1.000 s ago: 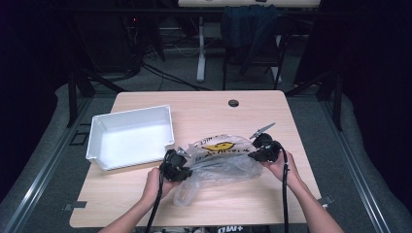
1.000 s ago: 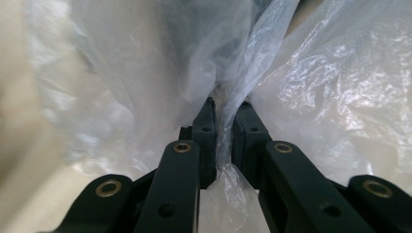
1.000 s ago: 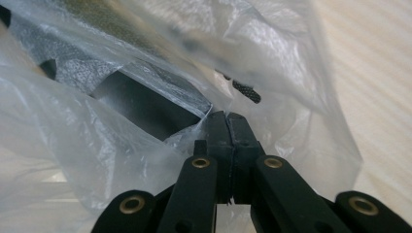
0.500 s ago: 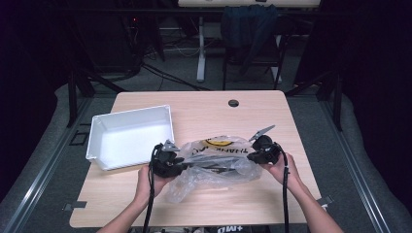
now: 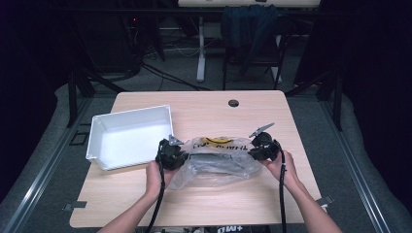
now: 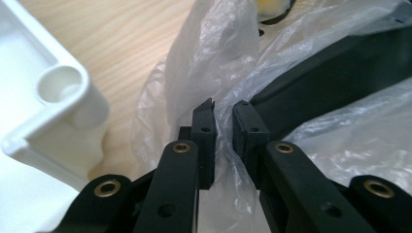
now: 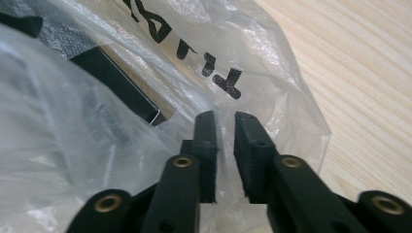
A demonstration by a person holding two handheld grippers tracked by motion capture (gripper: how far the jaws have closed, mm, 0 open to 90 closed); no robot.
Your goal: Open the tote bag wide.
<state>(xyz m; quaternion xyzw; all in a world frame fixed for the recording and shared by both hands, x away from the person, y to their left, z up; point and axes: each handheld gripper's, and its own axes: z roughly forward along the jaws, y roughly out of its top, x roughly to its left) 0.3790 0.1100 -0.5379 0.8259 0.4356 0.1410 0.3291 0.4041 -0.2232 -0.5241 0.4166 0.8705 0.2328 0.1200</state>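
Plastic bag (image 5: pixel 218 160): mid-tabletop (image 5: pixel 204 109), just right of white bin (image 5: pixel 127 138); black box (image 6: pixel 335 73) inside.
Left gripper (image 5: pixel 171 152): jaws pinching bag's left edge.
Right gripper (image 5: pixel 262 145): jaws pinching bag's right edge.

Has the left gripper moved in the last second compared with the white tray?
Yes. The left gripper has shifted left along the clear plastic bag, ending closer to the white rectangular plastic tray.

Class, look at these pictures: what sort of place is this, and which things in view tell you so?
Probably a lab or workshop set up for recording: a lone wooden table in a dark room, cables on the floor behind, and a hand-held left gripper working a plastic bag.
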